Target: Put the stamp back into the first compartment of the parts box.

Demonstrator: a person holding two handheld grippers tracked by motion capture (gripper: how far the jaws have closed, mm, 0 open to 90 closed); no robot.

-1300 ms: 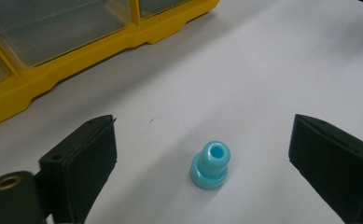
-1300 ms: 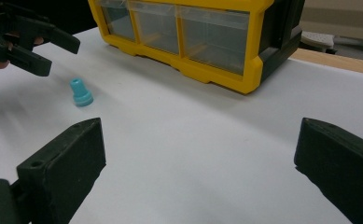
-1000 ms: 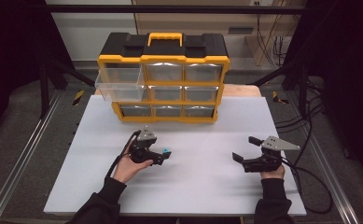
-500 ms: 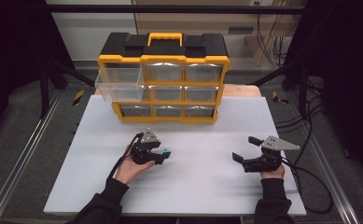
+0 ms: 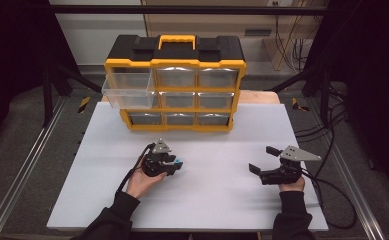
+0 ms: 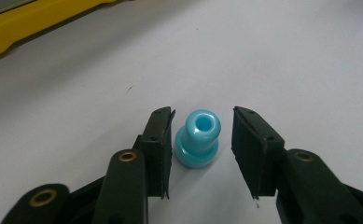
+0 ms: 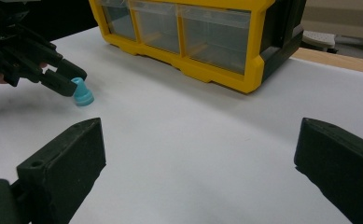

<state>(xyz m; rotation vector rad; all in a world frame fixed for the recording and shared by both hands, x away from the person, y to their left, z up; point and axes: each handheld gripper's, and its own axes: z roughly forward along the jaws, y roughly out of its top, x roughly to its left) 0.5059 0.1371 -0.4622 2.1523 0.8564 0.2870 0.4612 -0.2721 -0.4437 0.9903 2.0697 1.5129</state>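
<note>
At the far left of the table, at about ten o'clock from my left gripper, the top-left drawer of the yellow organizer stands pulled out, while the other drawers sit flush. Compared with the high view of one second ago and half a second ago, I find almost no change: that drawer stood out the same way, both hands lay in the same places, and the blue peg sat at the same spot off the left gripper's tip. My left gripper rests low on the white table with its jaws apart and the peg between them. In the left gripper view the peg stands upright on its wider base, its hollow top towards the camera, close to or touching the left-hand jaw, with a clear gap to the right-hand jaw. I judge that the grasp is lined up but not closed, so the lack of movement reads as a pause before the clamp. Moving right, the table between the two hands is bare. My right gripper lies at about three o'clock from the left one, well apart from it, jaws wide and holding nothing. From its own view the peg appears at ten o'clock, beside the left gripper's tip. I judge the open drawer to be the likely destination, though nothing confirms it.
</note>
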